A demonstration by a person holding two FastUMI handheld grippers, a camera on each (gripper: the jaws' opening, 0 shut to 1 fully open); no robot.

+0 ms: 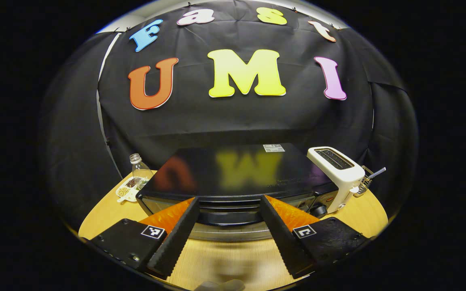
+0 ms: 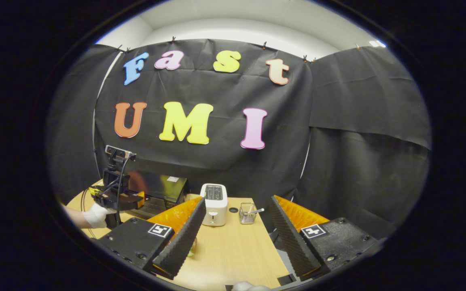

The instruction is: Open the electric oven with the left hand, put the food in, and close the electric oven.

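Observation:
The black electric oven (image 1: 233,169) stands close ahead on the wooden table, and its door looks shut. Its dark handle (image 1: 229,218) runs across the front, level with my left gripper (image 1: 229,199), which is open with one finger at each end of the handle. In the right gripper view the oven (image 2: 162,188) sits at the far left, and a gloved hand (image 2: 95,216) holds the left gripper (image 2: 113,196) in front of it. My right gripper (image 2: 238,200) hangs open above the table. A small green and orange food item (image 2: 193,246) peeks out from behind its left finger.
A white toaster (image 1: 336,169) stands just right of the oven, with a wire basket (image 2: 248,213) holding a utensil beside it. Left of the oven are a clear bottle (image 1: 137,165) and a small tray of snacks (image 1: 127,190). The table's right edge (image 2: 275,250) lies under my right gripper.

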